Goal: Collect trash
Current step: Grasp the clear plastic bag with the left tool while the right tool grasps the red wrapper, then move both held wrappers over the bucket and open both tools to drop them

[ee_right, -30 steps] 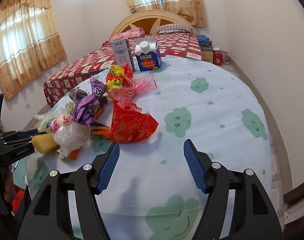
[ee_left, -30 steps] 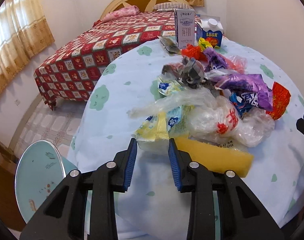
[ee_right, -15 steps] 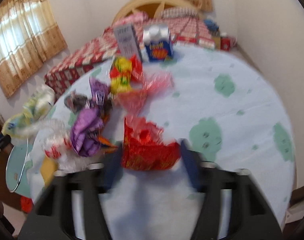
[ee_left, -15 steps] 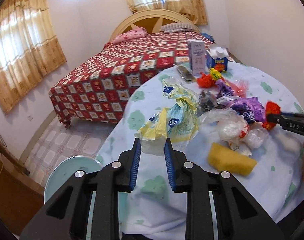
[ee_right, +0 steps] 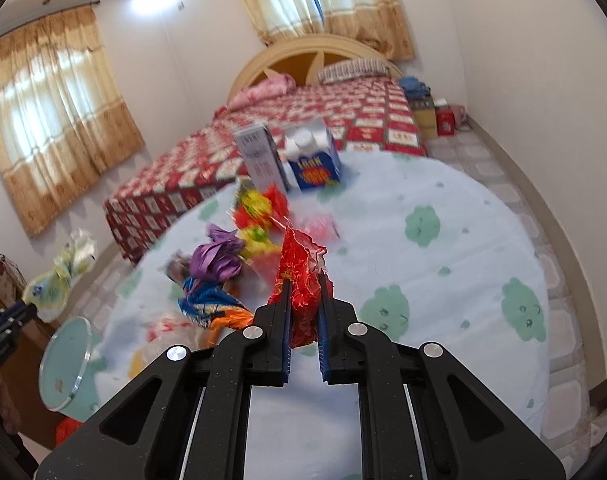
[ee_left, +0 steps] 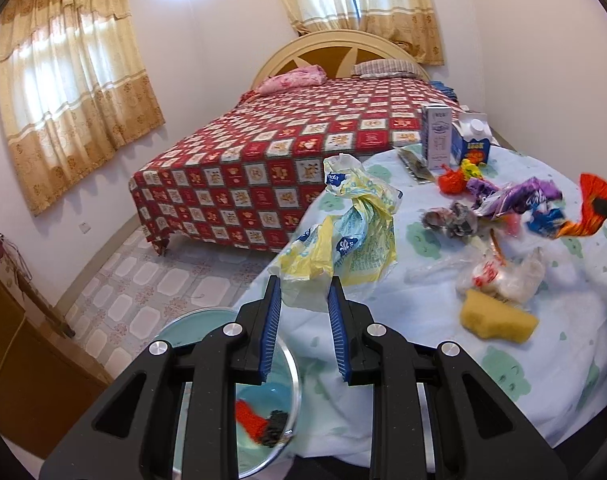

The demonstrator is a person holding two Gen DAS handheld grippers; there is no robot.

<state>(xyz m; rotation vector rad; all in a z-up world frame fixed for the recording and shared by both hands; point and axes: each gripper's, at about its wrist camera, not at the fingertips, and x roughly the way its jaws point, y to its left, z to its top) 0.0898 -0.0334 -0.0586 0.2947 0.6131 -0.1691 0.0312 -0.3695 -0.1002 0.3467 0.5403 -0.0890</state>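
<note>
A round table with a pale blue cloth printed with green blobs is the landmark here. Beyond its far edge stands a bed under a red checked cover. Below the table's near-left edge sits a light blue bin, with something red and something dark inside it. At the far side of the table two cartons stand side by side, a tall white one and a blue one. A heap of wrappers lies across the middle of the table: purple, orange-red and clear plastic, with a yellow sponge at the near side of the heap. The left gripper is clamped on a crumpled yellow and white plastic bag, held up off the table at its left edge, above the bin. The right gripper pinches a red foil wrapper, lifted above the middle of the table beside the heap.
</note>
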